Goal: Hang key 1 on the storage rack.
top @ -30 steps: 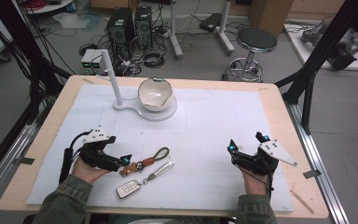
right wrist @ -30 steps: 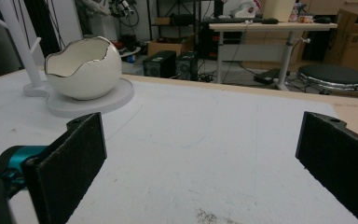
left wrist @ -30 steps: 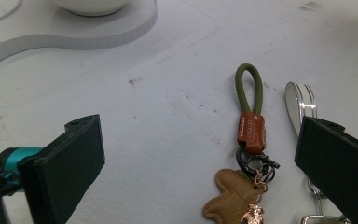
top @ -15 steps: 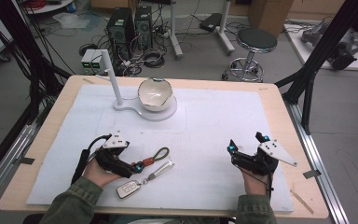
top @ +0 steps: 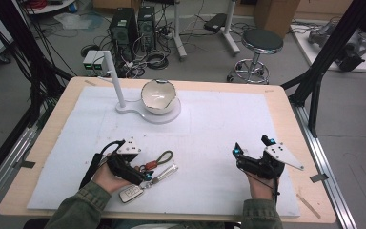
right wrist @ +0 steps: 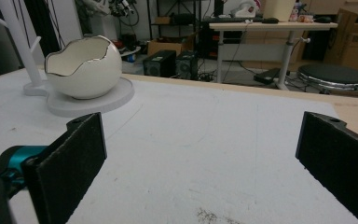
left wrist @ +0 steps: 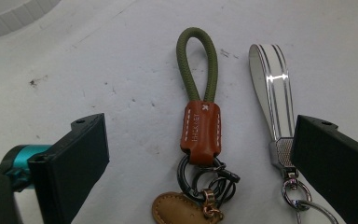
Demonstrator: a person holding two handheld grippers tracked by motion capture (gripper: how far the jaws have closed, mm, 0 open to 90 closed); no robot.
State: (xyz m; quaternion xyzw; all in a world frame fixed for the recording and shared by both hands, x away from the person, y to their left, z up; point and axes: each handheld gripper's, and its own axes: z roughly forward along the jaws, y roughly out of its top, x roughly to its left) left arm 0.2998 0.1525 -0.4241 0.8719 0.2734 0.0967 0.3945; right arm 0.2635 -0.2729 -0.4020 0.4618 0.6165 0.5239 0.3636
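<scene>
Olive cord keychain (left wrist: 198, 100) lies lengthwise at frame centre between the left gripper (left wrist: 200, 154)'s wide-open, empty jaws, loop pointing away.

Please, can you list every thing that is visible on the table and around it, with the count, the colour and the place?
Keychain: one, olive cord loop with brown leather tab, between the left jaws.
Strap keychain: one, white with metal clip, beside the first.
Car key fob: one, white and silver, at the near edge by the left hand.
Egg-shaped bowl: one, cream, on the stand's round base.
Stand: one, white, far left of the table.
Mat: one, white, covering the table.
Table: one, light wood.
Stool: one, black seat, on the floor behind.
Computer towers: two, black, on the floor behind.
Left hand-held gripper: one, black, open over the keychains.
Right hand-held gripper: one, black, open, on the right of the mat.
</scene>
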